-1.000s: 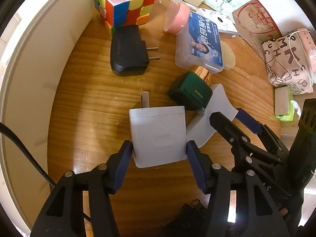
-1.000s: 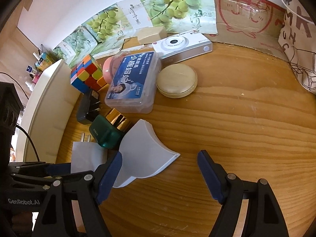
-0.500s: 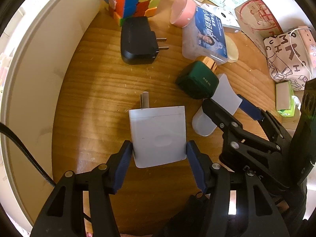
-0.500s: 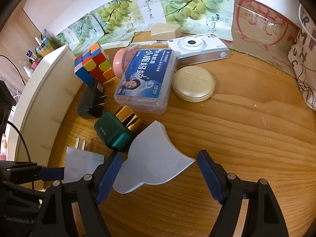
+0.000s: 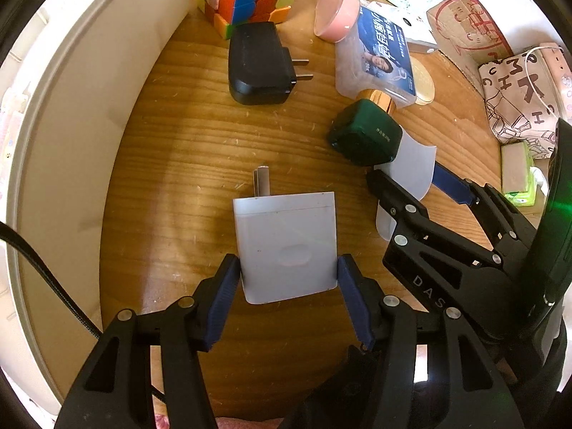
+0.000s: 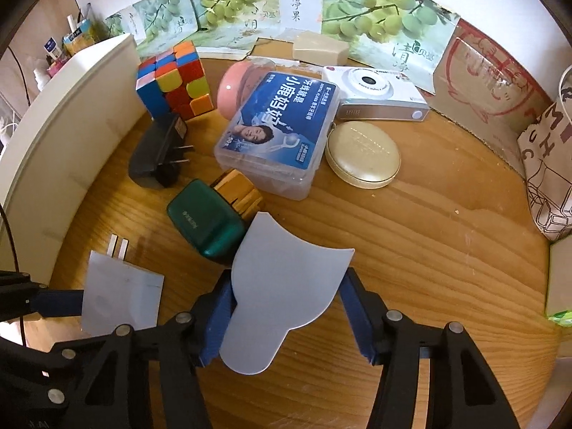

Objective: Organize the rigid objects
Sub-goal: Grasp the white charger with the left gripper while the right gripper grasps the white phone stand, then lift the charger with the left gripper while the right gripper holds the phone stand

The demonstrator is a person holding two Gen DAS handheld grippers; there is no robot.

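Both grippers point steeply down at the desk, side by side. The left gripper has both pads pressed on a white charger. The right gripper is closing, a pale plastic piece between its jaws.

wooden table | on it: rubik's cube, black plug, floss box, camera, gold tin
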